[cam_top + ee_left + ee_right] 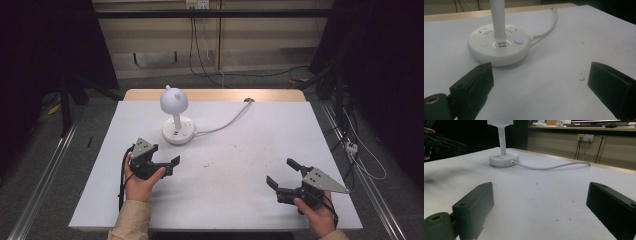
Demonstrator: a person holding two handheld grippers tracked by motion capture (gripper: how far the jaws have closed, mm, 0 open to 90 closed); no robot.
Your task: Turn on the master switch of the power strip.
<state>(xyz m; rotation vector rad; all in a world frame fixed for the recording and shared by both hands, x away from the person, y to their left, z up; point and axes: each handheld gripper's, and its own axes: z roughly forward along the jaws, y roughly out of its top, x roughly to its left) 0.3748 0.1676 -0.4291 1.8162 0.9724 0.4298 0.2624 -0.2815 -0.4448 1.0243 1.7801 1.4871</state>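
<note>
A white desk lamp (174, 102) with a round domed head stands on a round socket base (178, 133) at the back left of the white table (225, 195). In the left gripper view the base (499, 47) is close ahead, with a blue-lit button (518, 40) and two USB ports (502, 45). My left gripper (171, 166) is open just in front of the base, with nothing between its jaws (539, 82). My right gripper (282, 173) is open near the front right, also holding nothing (539, 202), and points across the table at the lamp base (503, 159).
A white cable (227, 122) runs from the base to the table's back edge, where a wooden strip (215, 95) shows. Small dark specks (210, 164) mark the table's middle. Loose cables and a plug (351, 146) lie on the floor at right.
</note>
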